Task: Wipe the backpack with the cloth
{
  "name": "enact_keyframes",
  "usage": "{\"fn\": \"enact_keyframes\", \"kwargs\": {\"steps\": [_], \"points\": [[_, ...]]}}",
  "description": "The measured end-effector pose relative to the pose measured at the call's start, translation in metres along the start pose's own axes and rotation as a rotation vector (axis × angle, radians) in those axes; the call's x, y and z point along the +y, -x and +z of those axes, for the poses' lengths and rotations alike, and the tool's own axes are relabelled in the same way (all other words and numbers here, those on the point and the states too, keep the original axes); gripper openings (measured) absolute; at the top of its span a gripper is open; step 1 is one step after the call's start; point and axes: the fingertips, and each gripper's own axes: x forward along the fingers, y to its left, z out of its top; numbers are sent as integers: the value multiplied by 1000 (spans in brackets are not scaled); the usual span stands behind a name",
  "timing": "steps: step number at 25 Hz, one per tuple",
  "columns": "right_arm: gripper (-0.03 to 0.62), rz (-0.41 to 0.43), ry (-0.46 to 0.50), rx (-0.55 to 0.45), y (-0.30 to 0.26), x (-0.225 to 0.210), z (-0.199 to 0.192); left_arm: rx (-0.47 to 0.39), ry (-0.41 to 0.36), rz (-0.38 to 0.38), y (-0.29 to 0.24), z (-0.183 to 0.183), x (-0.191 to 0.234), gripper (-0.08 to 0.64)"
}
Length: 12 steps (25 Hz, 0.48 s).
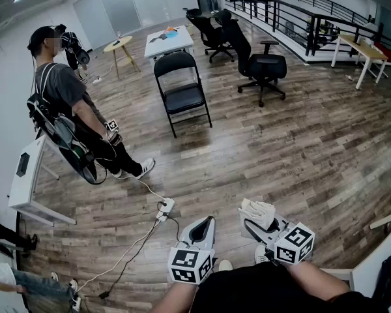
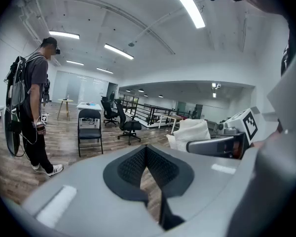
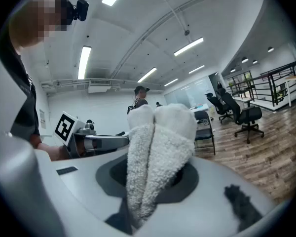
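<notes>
A person stands on the wooden floor at the far left, wearing a black backpack (image 1: 51,121); the left gripper view shows the backpack (image 2: 14,113) at its left edge. At the bottom of the head view, my right gripper (image 1: 253,222) is shut on a folded white cloth (image 1: 257,210). In the right gripper view the fluffy cloth (image 3: 160,132) sticks up between the jaws. My left gripper (image 1: 210,220) hangs beside the right one. Its jaws meet at the tips (image 2: 146,147) with nothing between them. Both grippers are well away from the backpack.
A black folding chair (image 1: 181,87) stands in the middle of the room, with office chairs (image 1: 264,67) and a white table (image 1: 169,41) behind it. A power strip (image 1: 166,206) with cables lies on the floor just ahead of my grippers. A white desk (image 1: 27,175) is at the left.
</notes>
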Motion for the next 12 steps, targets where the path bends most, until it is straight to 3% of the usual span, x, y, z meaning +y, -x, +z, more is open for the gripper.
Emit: {"fn": "enact_keyframes", "kwargs": {"steps": [12], "points": [[84,-70,0,-16,0,20,-6,-8,-29,-41,17,-5,11,8]]}}
